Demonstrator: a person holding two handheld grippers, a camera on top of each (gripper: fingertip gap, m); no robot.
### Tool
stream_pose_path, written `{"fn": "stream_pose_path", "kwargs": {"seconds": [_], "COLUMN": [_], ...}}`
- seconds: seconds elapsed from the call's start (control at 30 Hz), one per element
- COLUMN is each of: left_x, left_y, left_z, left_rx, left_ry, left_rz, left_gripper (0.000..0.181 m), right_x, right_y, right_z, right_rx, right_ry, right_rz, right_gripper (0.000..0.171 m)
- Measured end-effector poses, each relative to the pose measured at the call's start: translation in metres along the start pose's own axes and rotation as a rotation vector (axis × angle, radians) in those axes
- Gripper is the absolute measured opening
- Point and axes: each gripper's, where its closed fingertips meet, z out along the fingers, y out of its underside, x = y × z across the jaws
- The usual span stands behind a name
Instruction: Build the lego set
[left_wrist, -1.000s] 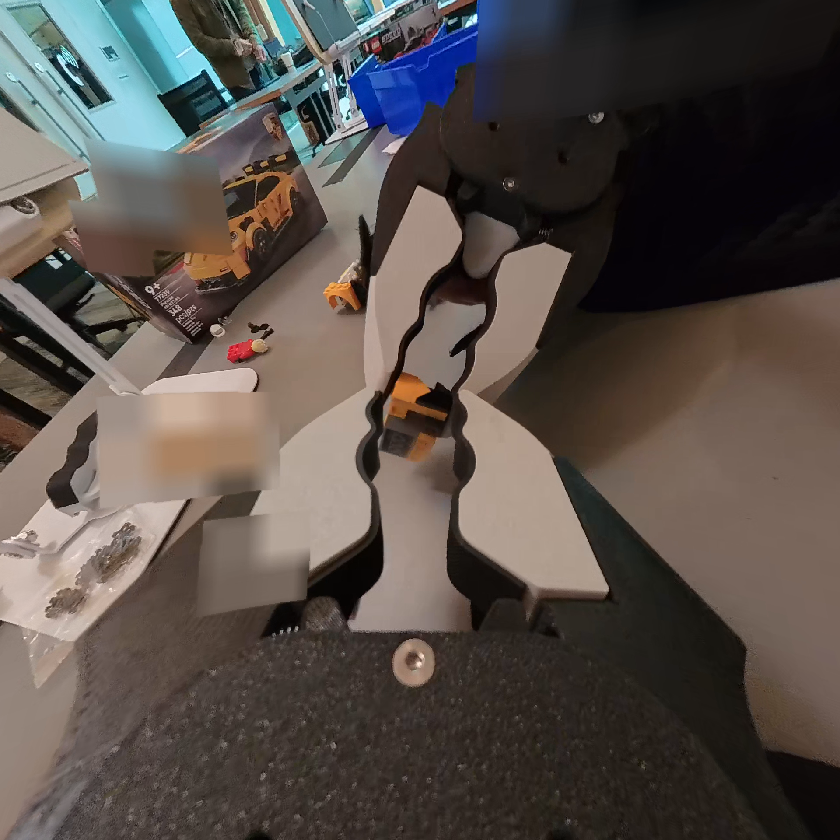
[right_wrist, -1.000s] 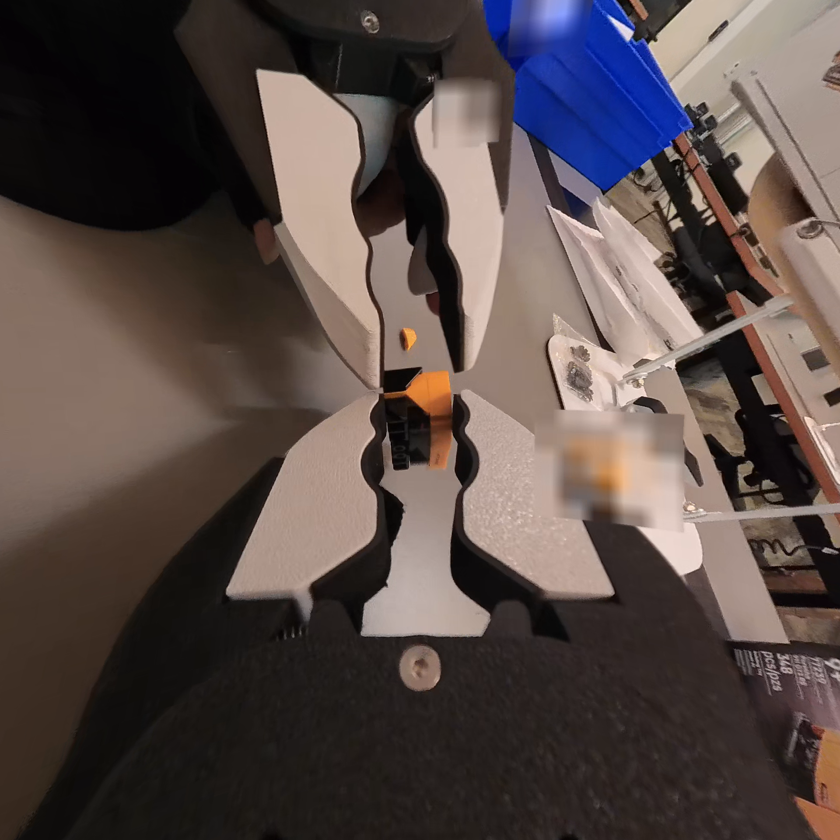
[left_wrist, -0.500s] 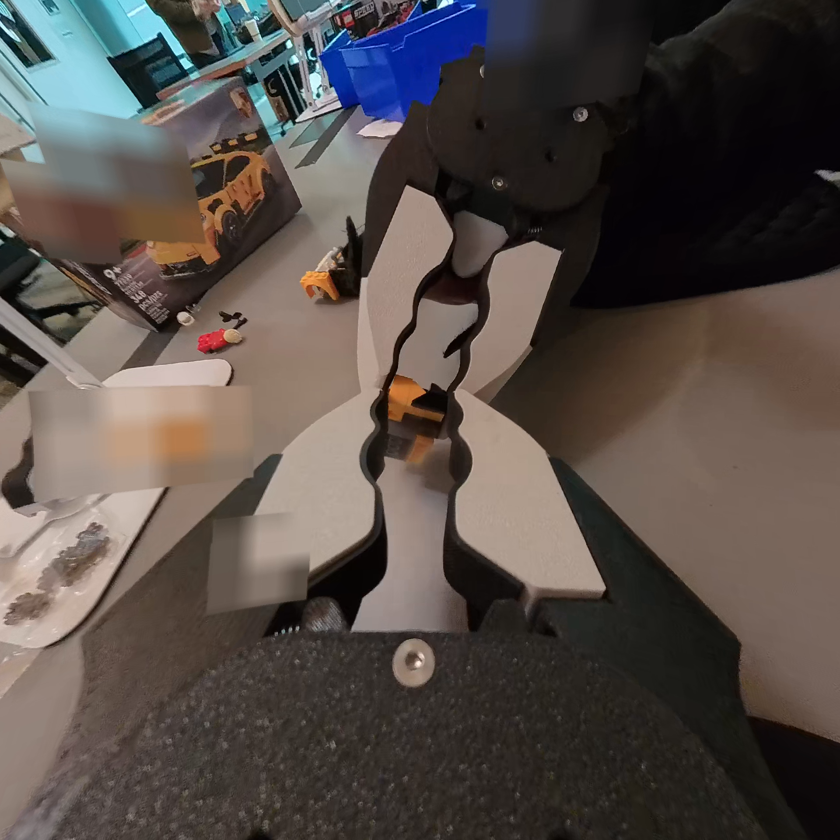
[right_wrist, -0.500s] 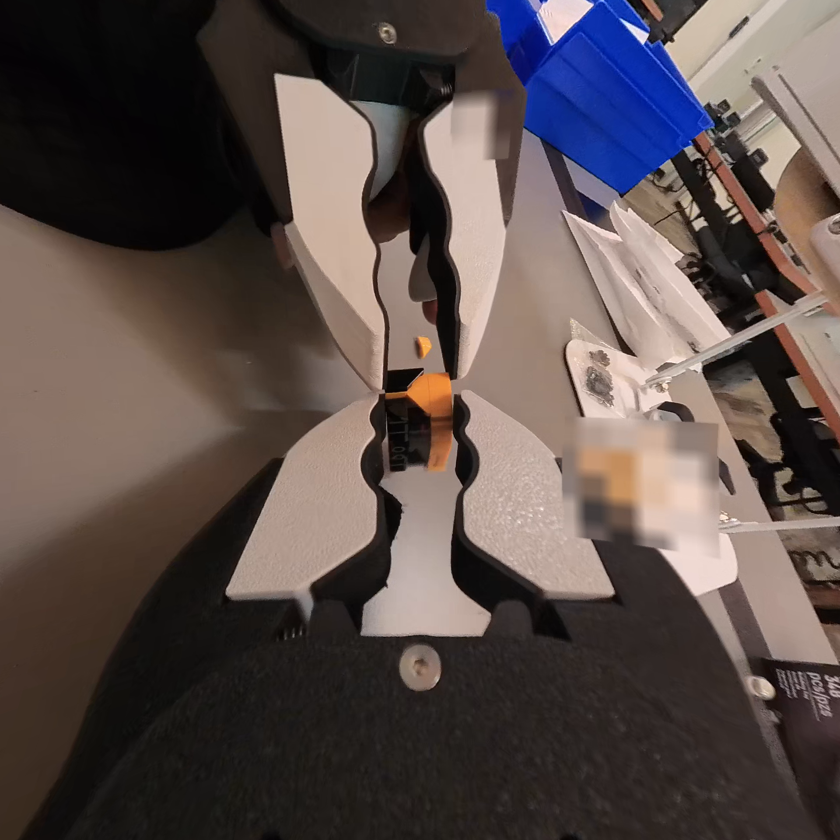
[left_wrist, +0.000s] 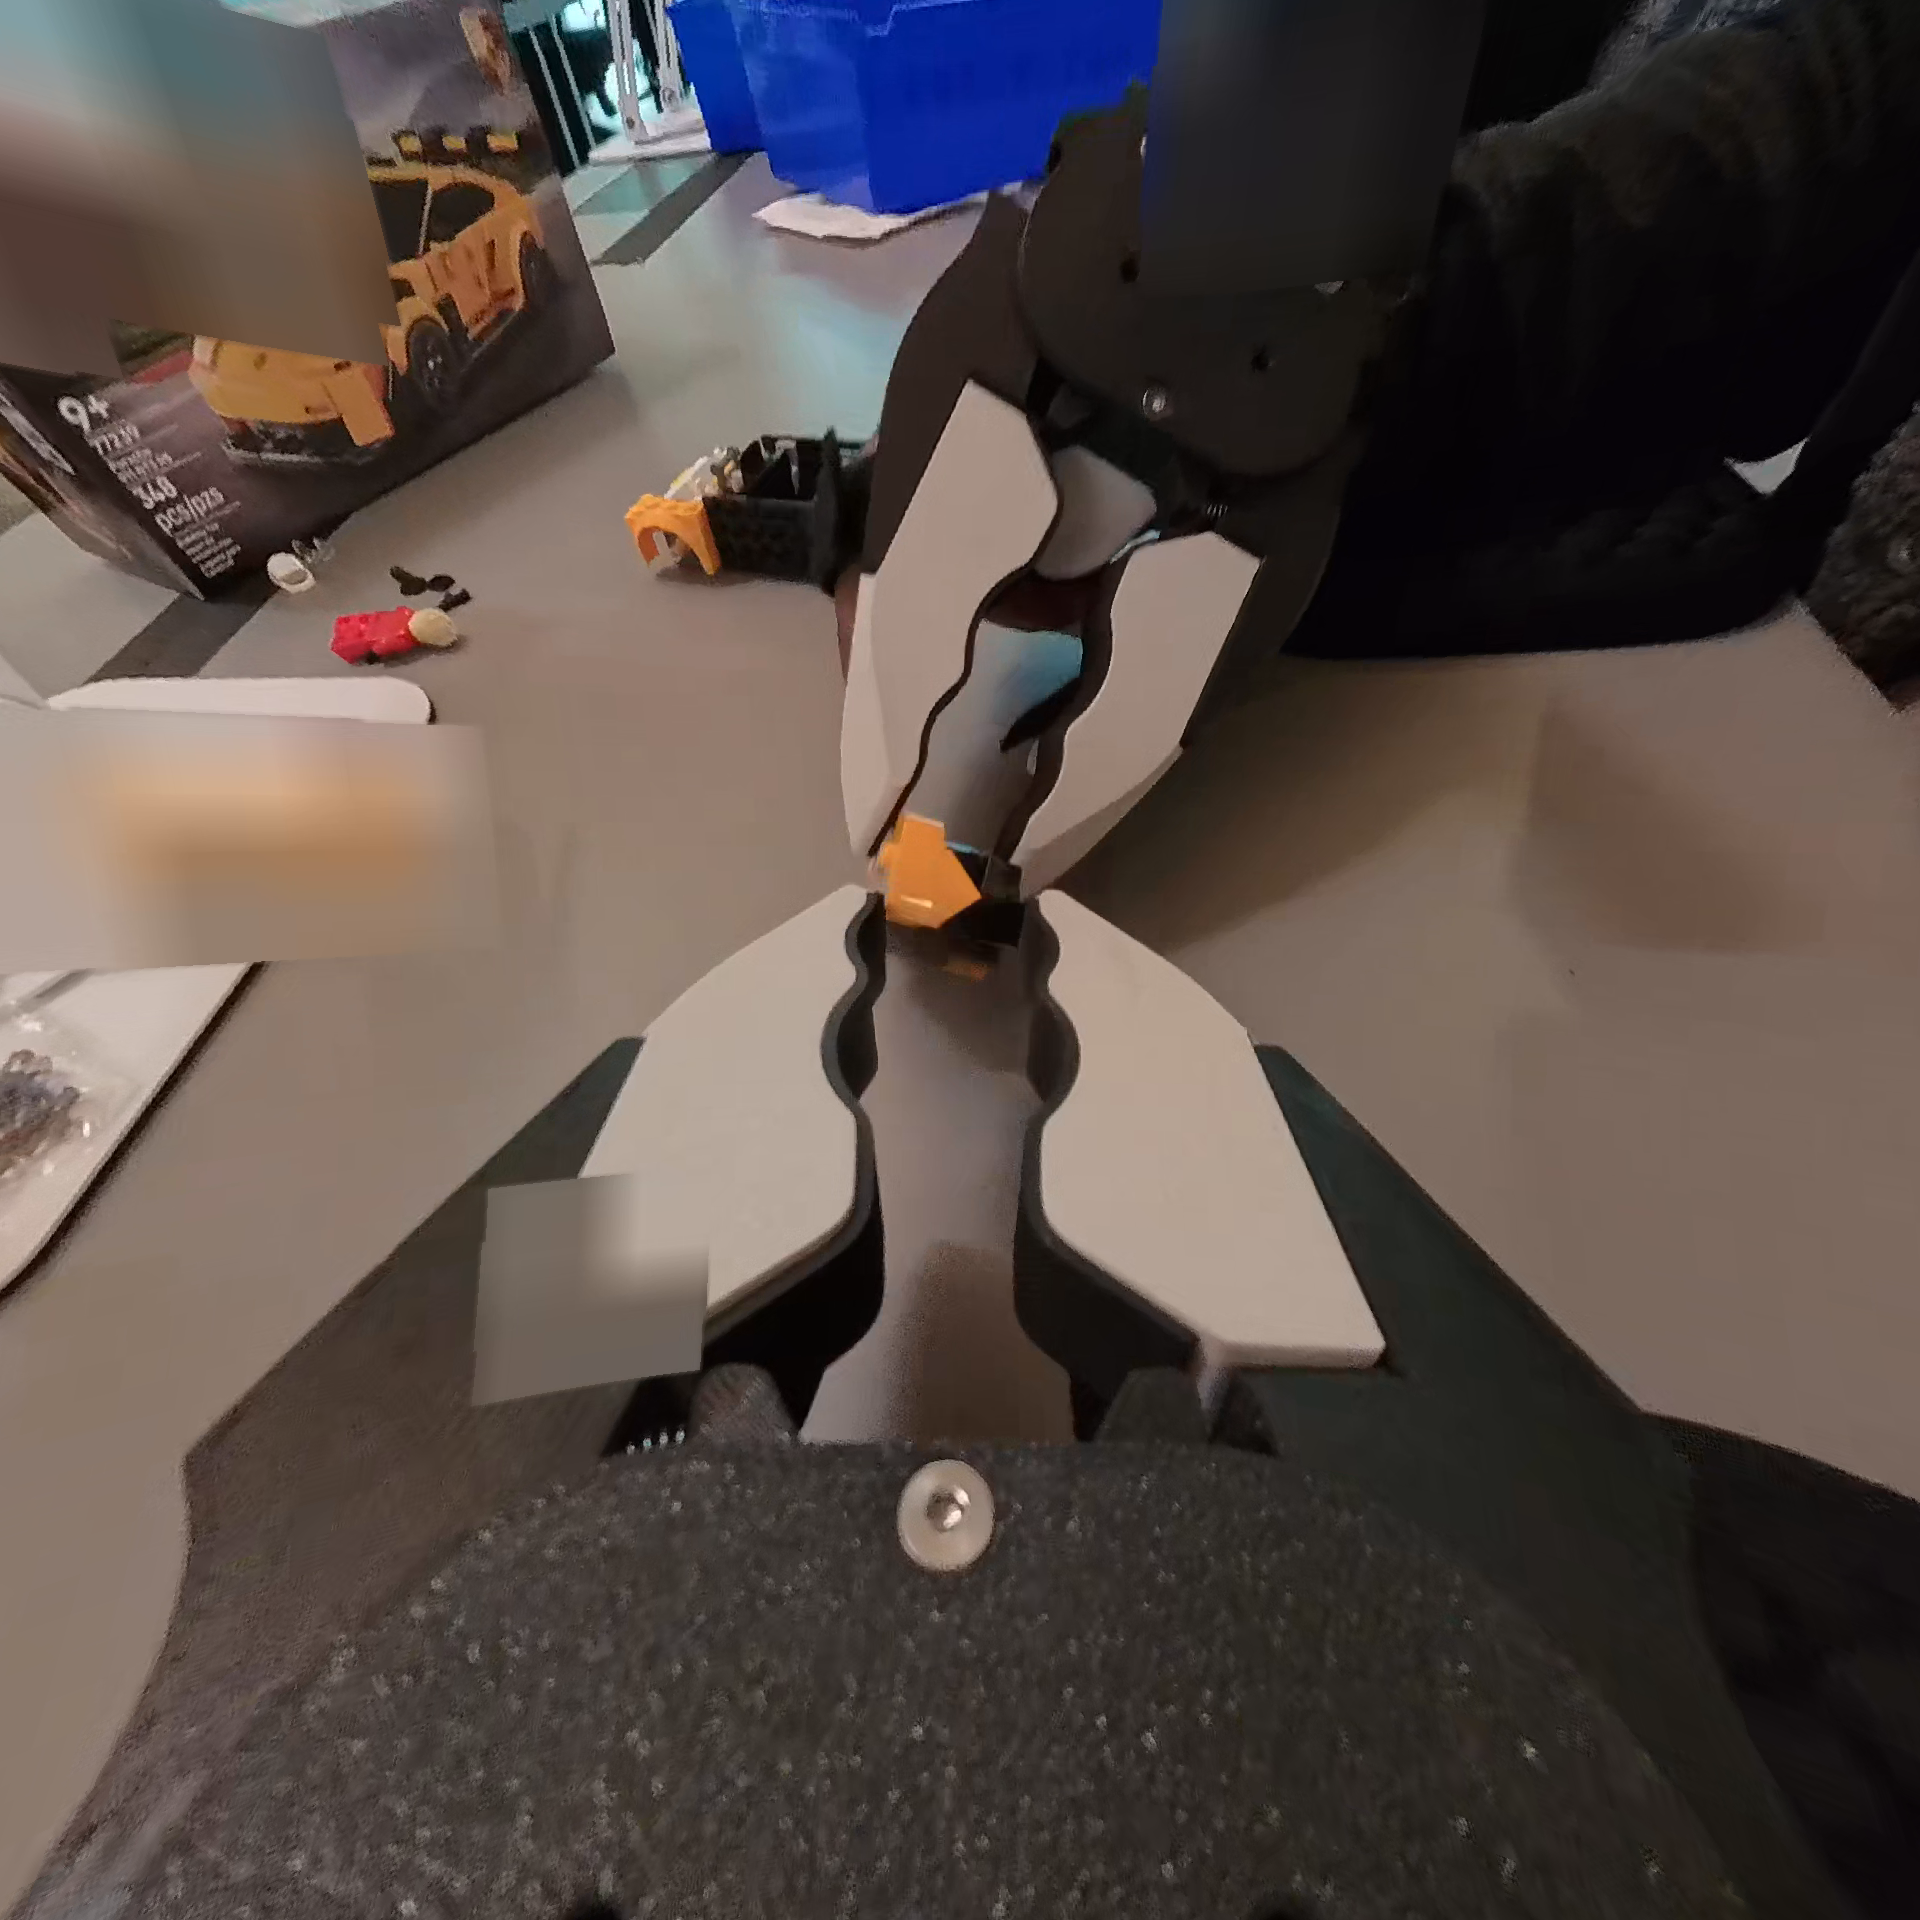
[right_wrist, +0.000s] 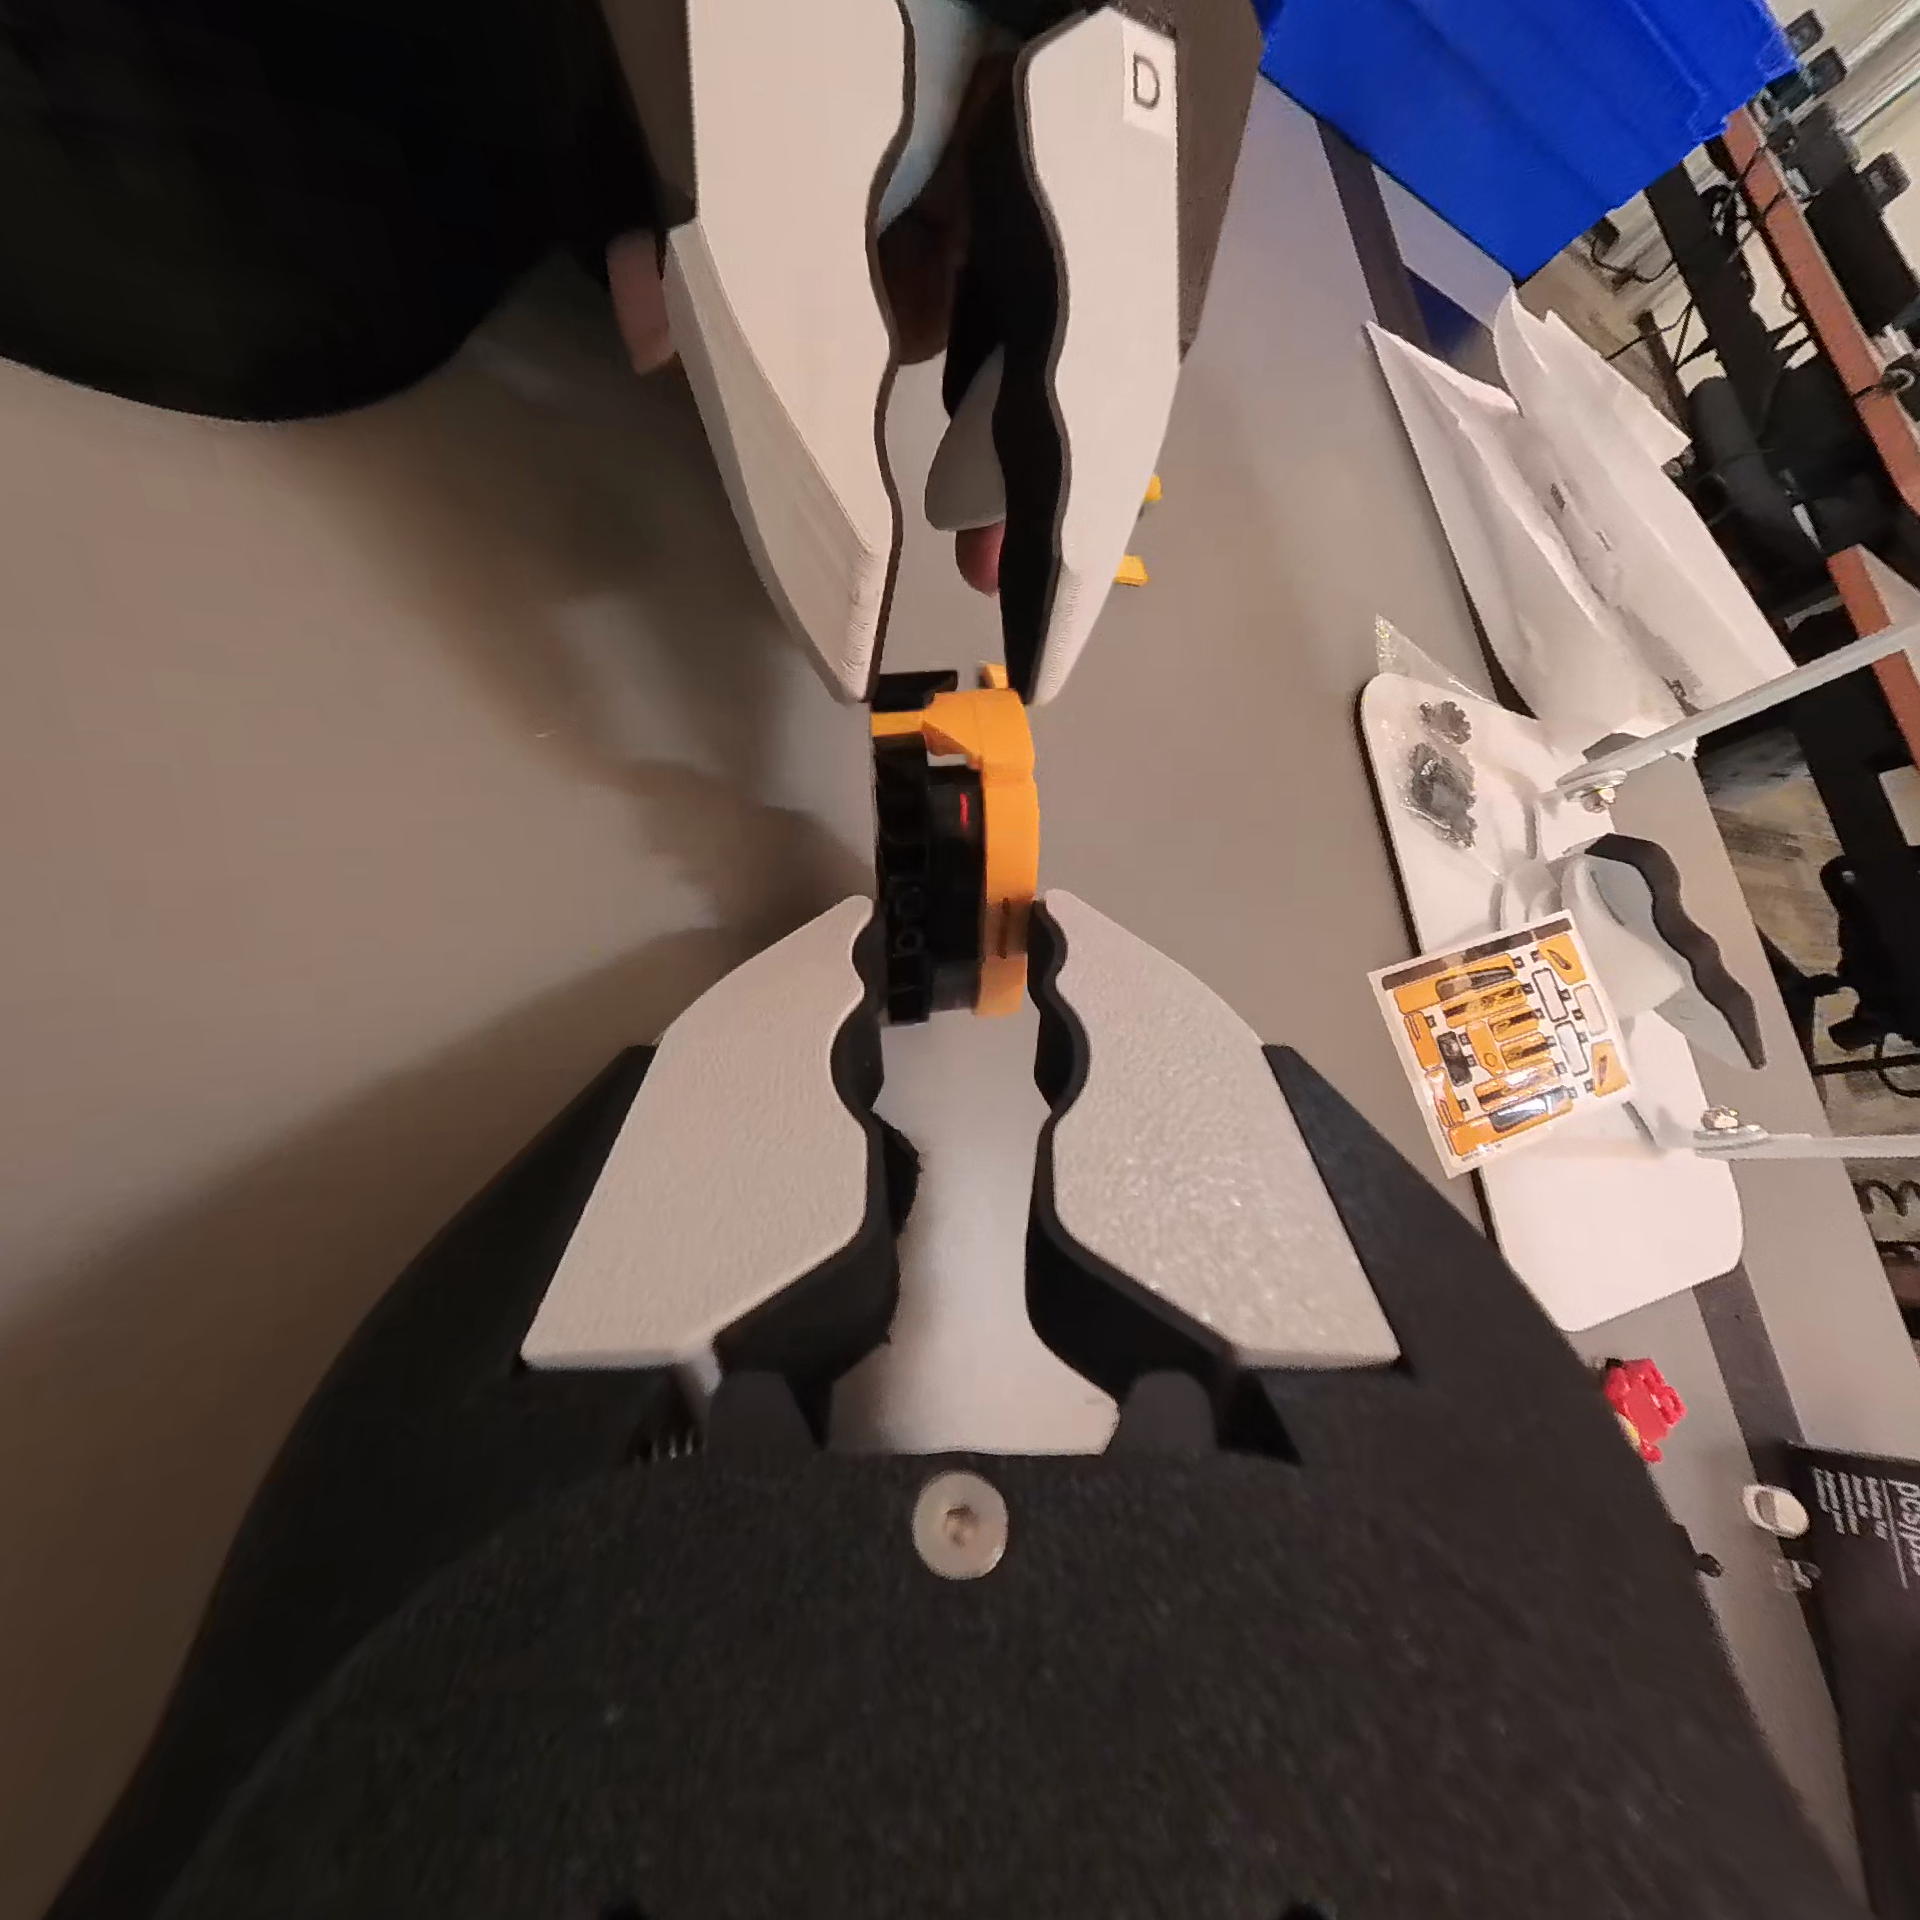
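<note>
— Above the grey table (left_wrist: 1455, 935), item one?
— Orange-and-black lego piece (right_wrist: 961, 842), pinched at one end by the right gripper (right_wrist: 951, 940), at the other by the left gripper (left_wrist: 951, 920), tips facing.
— Other stock?
— Partly built car (left_wrist: 748, 509) near the lego box (left_wrist: 343, 343); red minifigure (left_wrist: 390, 632); sticker sheet (right_wrist: 1501, 1044) on a white tray (right_wrist: 1621, 1278).

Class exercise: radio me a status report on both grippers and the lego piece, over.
Left gripper and right gripper both shut on orange-and-black lego assembly, tip to tip above the table. Nothing between the jaws but the assembly.
</note>
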Motion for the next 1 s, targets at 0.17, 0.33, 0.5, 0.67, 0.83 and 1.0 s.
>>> {"fn": "stream_pose_path", "kwargs": {"seconds": [0.17, 0.33, 0.5, 0.67, 0.83, 1.0], "left_x": [-0.002, -0.003, -0.002, -0.003, -0.010, -0.011], "left_y": [0.012, 0.017, 0.017, 0.037, 0.050, 0.051], "left_z": [-0.002, -0.001, 0.008, 0.011, 0.005, 0.003], "left_rx": [-0.073, -0.118, -0.207, -0.336, -0.365, -0.369], "left_ry": [-0.025, -0.044, -0.106, -0.103, -0.099, -0.105], "left_rz": [0.026, 0.070, 0.210, 0.214, 0.127, 0.102], "left_gripper": [0.018, 0.033, 0.042, 0.026, 0.026, 0.028], "right_x": [0.001, 0.002, -0.006, -0.011, -0.005, -0.006], "right_y": [0.004, 0.010, 0.009, -0.001, 0.000, 0.010], "right_z": [-0.002, -0.006, -0.008, 0.000, 0.000, 0.004], "right_rx": [-0.041, -0.102, -0.247, -0.226, -0.124, -0.136], "right_ry": [-0.008, -0.025, -0.095, -0.176, -0.212, -0.187], "right_rz": [0.014, 0.016, 0.002, 0.065, 0.261, 0.275], "right_gripper": [0.025, 0.025, 0.025, 0.025, 0.025, 0.026]}}
